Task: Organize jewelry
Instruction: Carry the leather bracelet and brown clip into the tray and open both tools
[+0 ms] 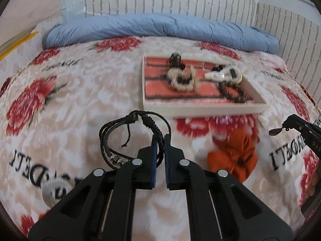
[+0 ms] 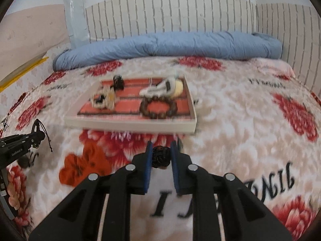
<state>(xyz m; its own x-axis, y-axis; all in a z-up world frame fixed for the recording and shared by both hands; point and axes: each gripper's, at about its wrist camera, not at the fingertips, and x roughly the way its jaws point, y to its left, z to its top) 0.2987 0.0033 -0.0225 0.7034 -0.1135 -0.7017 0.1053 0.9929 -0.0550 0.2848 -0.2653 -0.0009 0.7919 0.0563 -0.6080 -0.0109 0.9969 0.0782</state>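
Your left gripper (image 1: 159,138) has its fingers clenched on a black braided leather bracelet (image 1: 128,134), held above the floral bed blanket (image 1: 80,92). Your right gripper (image 2: 161,150) grips a dark knotted bead piece (image 2: 160,157) between its fingers. The white tray (image 2: 130,123) ahead holds a brown bead bracelet (image 2: 158,108) and other blurred jewelry.

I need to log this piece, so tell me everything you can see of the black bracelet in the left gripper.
The black bracelet is a bundle of braided and flat leather-like cords with knotted sliding ends, a loose tail and small metal beads low on its left side. The left gripper has its jaws closed on one side; the loop stands up above the floral blanket.
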